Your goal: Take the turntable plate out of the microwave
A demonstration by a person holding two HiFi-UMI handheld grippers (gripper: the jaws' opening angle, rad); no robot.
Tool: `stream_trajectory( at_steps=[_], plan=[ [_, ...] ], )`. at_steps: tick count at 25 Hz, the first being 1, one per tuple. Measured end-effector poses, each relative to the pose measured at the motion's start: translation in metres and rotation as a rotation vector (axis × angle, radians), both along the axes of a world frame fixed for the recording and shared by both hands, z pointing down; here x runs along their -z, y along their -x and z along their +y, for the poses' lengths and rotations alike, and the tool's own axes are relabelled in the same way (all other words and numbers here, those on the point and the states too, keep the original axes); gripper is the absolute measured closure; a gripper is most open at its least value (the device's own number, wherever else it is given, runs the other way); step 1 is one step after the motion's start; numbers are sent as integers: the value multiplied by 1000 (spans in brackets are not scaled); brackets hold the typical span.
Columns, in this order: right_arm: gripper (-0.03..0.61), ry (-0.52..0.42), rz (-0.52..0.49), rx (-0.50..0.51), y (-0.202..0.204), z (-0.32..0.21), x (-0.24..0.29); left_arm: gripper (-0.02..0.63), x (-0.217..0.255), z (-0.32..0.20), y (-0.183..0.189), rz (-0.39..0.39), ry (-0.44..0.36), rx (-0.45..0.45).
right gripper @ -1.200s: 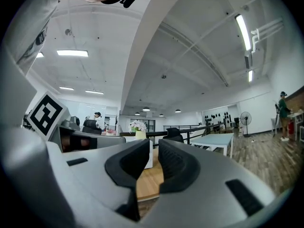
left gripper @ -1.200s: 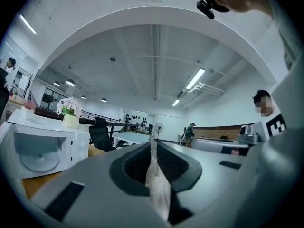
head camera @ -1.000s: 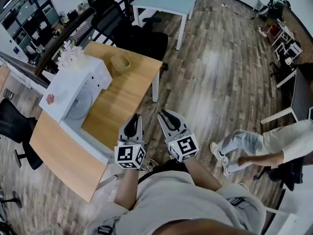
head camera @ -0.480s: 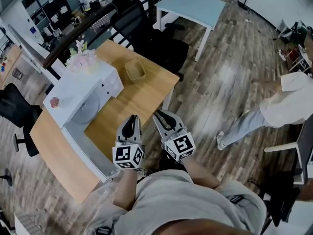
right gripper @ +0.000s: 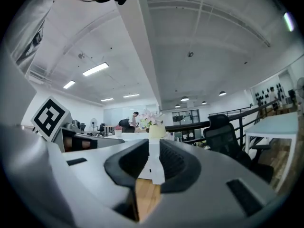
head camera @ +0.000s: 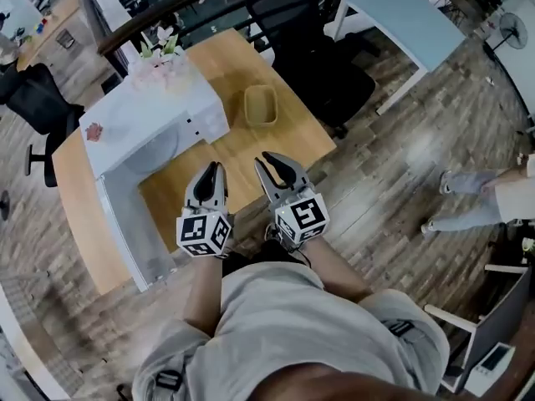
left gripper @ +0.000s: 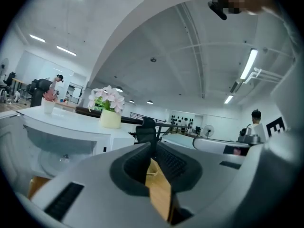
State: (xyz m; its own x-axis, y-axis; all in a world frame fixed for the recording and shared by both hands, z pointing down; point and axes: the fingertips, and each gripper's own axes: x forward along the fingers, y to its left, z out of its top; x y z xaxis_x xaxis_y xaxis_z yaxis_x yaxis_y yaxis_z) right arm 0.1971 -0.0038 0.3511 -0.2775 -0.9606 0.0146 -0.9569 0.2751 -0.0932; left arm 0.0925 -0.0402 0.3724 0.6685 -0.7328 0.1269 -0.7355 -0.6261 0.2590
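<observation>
Both empty over the desk edge: left gripper fingers a narrow slit apart, right gripper fingers slightly wider. Turntable plate sits inside the open microwave, about 9 o'clock from the left gripper.

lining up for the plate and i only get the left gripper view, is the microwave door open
Observer: Yes. In the head view the door stands swung open toward us, just left of the left claw.
Operator: right claw carrying anything
Observer: No. The right claw has its jaws apart with nothing between them.
Operator: where are both claws
Observer: Side by side, tips over the near edge of the table.
</observation>
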Motion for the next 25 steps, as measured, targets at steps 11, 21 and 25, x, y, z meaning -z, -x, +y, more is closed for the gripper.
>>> stream_trajectory(
  at_steps=[11, 21, 25],
  plan=[
    [499, 183, -92, 263, 49, -62, -81, 561, -74, -28, 81, -65, 170, 325],
    [495, 351, -110, 384, 115, -99, -151, 561, -141, -51, 143, -31, 302, 456],
    [494, 393, -96, 417, 136, -117, -164, 560, -165, -65, 162, -2, 363, 482]
  ],
)
